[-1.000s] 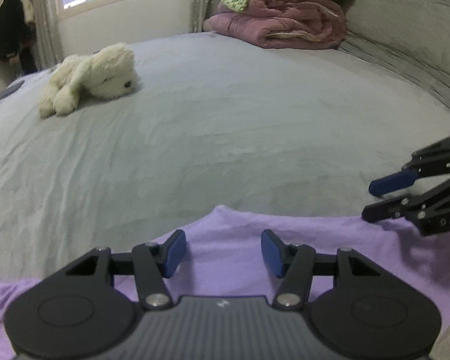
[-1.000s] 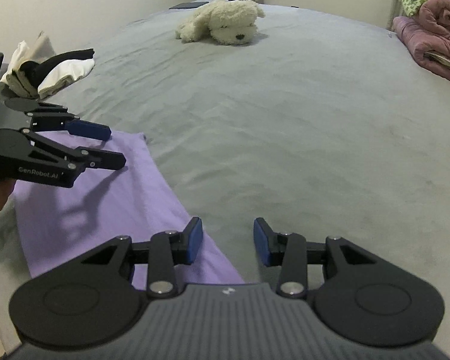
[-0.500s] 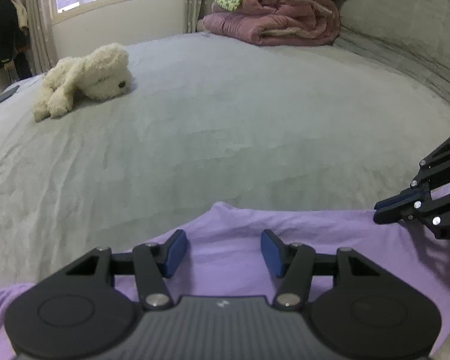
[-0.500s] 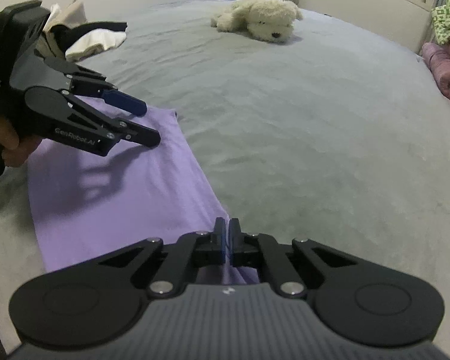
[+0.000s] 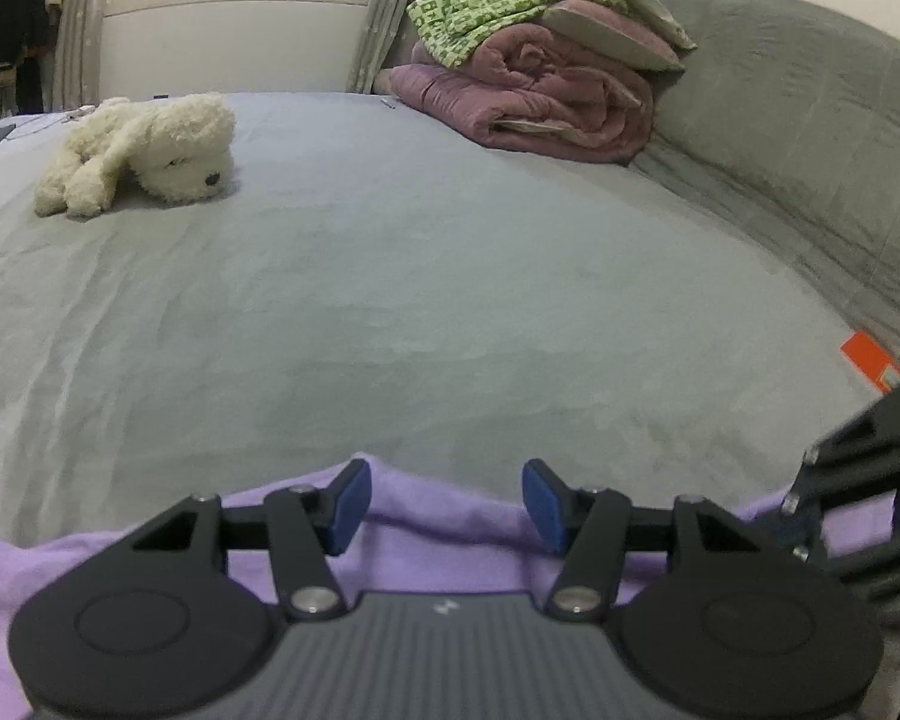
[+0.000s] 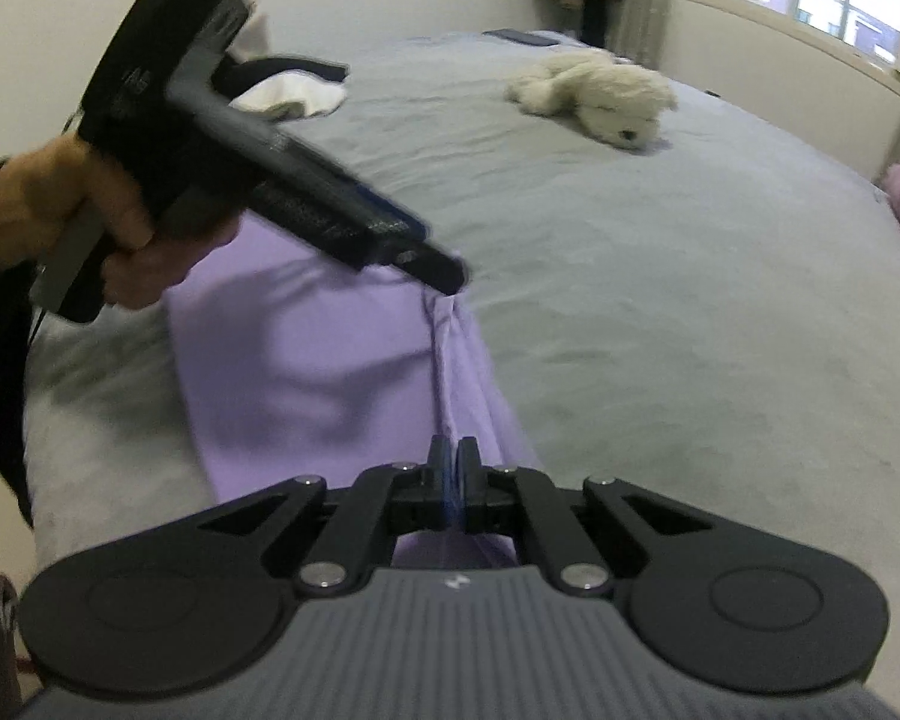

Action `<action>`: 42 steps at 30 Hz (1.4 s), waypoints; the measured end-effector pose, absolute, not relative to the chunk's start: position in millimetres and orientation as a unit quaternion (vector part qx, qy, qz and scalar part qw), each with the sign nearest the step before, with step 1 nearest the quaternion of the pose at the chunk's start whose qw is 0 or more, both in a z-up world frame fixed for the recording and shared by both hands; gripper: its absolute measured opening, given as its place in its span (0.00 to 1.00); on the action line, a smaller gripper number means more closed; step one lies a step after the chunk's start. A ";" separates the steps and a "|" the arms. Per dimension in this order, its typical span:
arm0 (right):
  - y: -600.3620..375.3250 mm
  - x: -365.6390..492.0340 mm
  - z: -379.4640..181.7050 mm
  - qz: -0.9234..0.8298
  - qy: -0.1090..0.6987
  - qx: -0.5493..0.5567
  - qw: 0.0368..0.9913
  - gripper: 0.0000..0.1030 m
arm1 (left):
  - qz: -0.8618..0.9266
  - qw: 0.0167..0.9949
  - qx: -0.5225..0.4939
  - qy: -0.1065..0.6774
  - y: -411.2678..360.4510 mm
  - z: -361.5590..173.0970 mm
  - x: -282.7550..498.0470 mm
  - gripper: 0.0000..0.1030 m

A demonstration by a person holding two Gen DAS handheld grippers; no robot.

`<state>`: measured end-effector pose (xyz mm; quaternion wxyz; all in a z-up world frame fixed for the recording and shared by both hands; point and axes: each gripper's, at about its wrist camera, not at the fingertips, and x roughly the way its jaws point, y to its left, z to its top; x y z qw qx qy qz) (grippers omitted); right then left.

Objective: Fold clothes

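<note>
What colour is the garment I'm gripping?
Plain light purple garment, no pattern; clearest in the right wrist view.

You will find no legible text in either view. Your left tool (image 6: 450, 282) carries pale lettering on its upper housing, upper left of the right wrist frame, blurred past reading. Both tool bodies bear only a small light emblem, bottom centre.
</note>
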<state>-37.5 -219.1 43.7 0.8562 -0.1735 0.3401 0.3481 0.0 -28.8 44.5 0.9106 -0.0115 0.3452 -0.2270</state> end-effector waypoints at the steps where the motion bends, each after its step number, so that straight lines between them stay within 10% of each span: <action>1: -215.9 -40.4 41.7 0.351 0.341 -0.182 0.853 0.02 | -0.225 0.910 -0.002 0.349 -32.7 41.2 -0.3 0.56; 21: -229.5 2.3 28.4 0.296 0.359 -0.182 0.867 0.12 | -0.214 0.904 0.039 0.368 -49.2 25.0 0.6 0.57; 24: -226.6 14.1 20.8 0.222 0.346 -0.216 0.886 0.31 | -0.211 0.905 0.027 0.368 -45.9 25.6 7.3 0.57; 42: -289.6 7.4 27.5 0.152 0.404 -0.198 0.880 0.33 | -0.196 0.908 -0.034 0.368 -29.9 24.0 26.6 0.57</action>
